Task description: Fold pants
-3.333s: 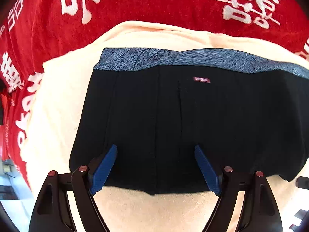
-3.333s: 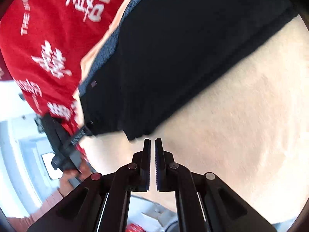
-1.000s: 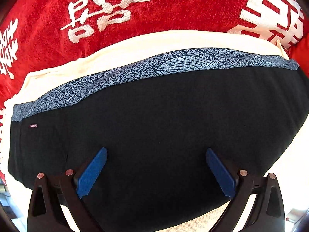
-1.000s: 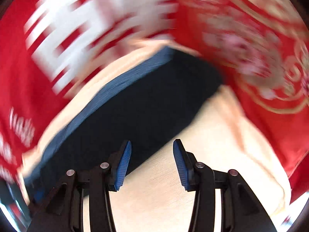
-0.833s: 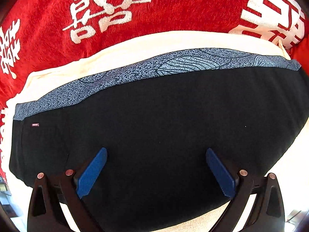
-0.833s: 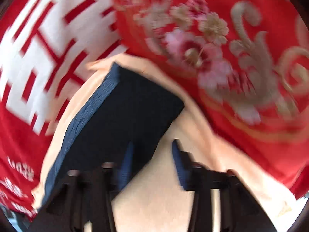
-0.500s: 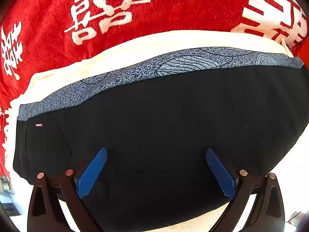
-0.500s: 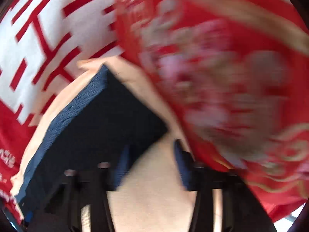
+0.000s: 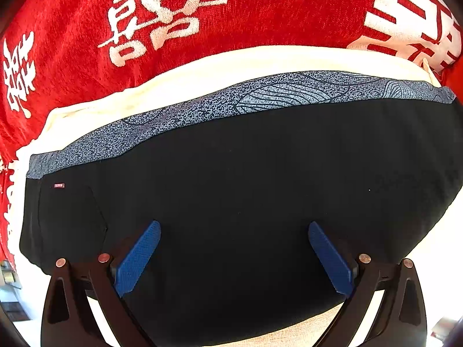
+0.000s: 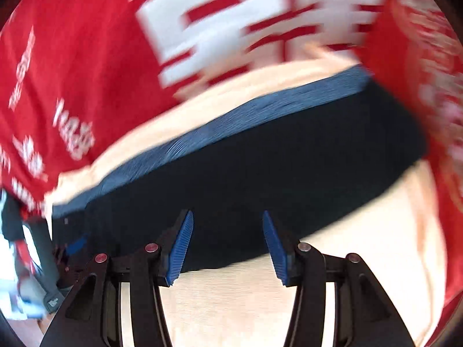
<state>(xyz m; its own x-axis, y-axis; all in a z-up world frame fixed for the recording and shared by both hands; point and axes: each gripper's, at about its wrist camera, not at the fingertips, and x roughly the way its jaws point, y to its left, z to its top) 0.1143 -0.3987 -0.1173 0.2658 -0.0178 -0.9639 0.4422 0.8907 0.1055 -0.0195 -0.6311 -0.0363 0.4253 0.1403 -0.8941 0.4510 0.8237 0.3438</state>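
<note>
Both tools, left tool (image 9: 234,250) and right tool (image 10: 227,243), gape wide over black pants (image 9: 246,190), right view motion-blurred.

Lay spread beneath, cream cloth (image 9: 179,86), over red blanket (image 9: 260,14) printed with white characters, blurred in right view

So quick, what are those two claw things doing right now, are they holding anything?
Left gripper: open, holding nothing, its blue pads spread over the folded black fabric pants.
Right gripper: open, holding nothing, at the pants' near edge.
</note>
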